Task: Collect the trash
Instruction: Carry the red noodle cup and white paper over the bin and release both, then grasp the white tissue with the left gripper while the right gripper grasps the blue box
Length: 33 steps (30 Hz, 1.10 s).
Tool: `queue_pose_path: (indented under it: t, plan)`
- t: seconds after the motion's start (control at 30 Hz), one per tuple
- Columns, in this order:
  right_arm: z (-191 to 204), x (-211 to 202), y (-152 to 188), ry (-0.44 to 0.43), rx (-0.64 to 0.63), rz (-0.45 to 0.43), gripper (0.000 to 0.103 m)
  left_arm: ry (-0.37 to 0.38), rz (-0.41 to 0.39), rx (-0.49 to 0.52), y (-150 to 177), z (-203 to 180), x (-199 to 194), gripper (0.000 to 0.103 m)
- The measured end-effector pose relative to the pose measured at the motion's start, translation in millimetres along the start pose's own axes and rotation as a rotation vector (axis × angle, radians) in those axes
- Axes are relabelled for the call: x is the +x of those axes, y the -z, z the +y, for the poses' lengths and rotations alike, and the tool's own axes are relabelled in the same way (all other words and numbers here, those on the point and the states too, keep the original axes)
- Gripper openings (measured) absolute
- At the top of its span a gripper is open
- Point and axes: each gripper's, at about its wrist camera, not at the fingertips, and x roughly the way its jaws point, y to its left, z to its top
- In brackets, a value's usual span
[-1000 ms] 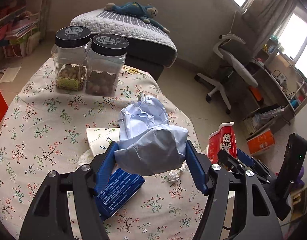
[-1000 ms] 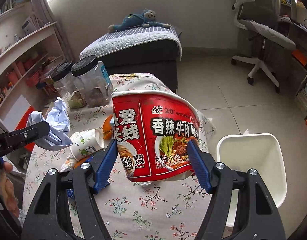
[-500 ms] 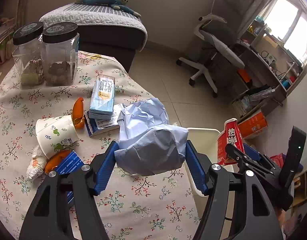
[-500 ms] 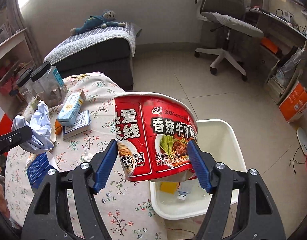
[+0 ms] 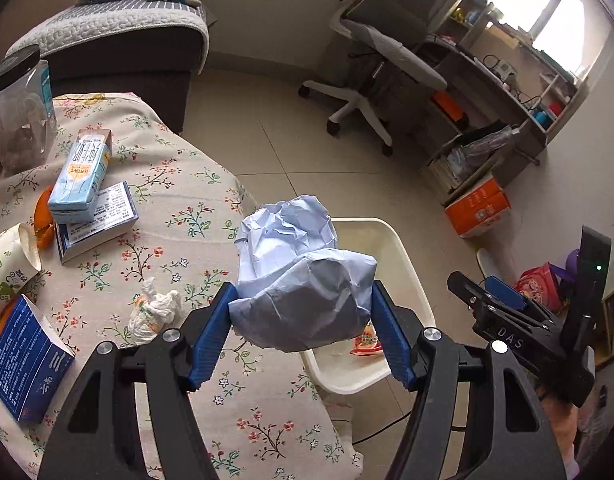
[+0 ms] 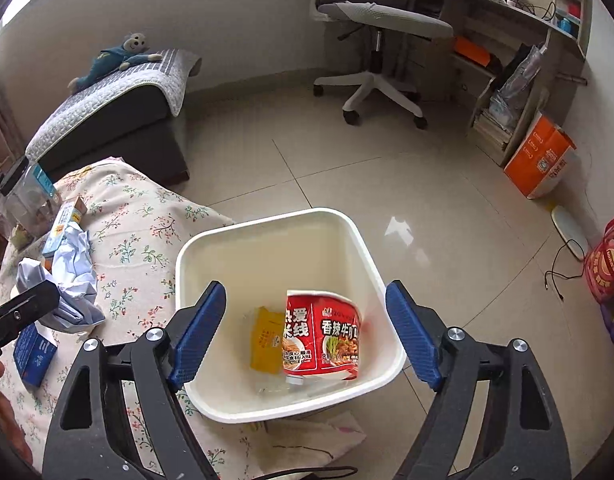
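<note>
My left gripper (image 5: 301, 334) is shut on a crumpled pale blue paper wad (image 5: 295, 276), held above the table's right edge near the white bin (image 5: 399, 256). My right gripper (image 6: 305, 338) hangs over the white bin (image 6: 195, 248) with its jaws opening and nothing between them. The red noodle cup (image 6: 321, 330) lies inside the bin beside a yellow packet (image 6: 265, 338) and a clear bottle. From the right wrist view the paper wad (image 6: 73, 280) shows at the left in the other gripper.
On the floral tablecloth (image 5: 179, 208) lie a light blue carton (image 5: 81, 172), a white box (image 5: 97, 218), a dark blue box (image 5: 25, 360), a paper cup (image 5: 7, 260), a crumpled tissue (image 5: 153, 312) and orange peel. A jar (image 5: 17, 108) stands at the far left. An office chair (image 6: 375, 32) stands beyond the bin.
Both grippers swung right from over the table to the bin. The right gripper opened and the red noodle cup dropped into the bin. The left keeps its hold on the paper wad.
</note>
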Motion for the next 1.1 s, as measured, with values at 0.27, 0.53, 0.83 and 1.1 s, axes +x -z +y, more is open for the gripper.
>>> queue_pose_path:
  t: [0.27, 0.53, 0.83, 1.1]
  plan:
    - [-39.1, -2.7, 6.0, 0.101, 0.055, -0.021, 0.09, 0.047, 0.047, 0.076, 10.1, -43.9, 34.5, 0.066]
    - [-65.8, -1.8, 10.0, 0.184, 0.113, -0.028, 0.093, 0.115, 0.073, 0.11, 17.2, -65.0, 53.8, 0.076]
    - [-37.0, -14.9, 8.9, 0.187, 0.036, -0.09, 0.096, -0.02, 0.001, 0.102, 12.4, -53.9, 30.2, 0.083]
    - [0.9, -28.3, 5.1, 0.154, -0.026, -0.121, 0.096, -0.151, -0.054, 0.094, 9.3, -26.2, -2.2, 0.085]
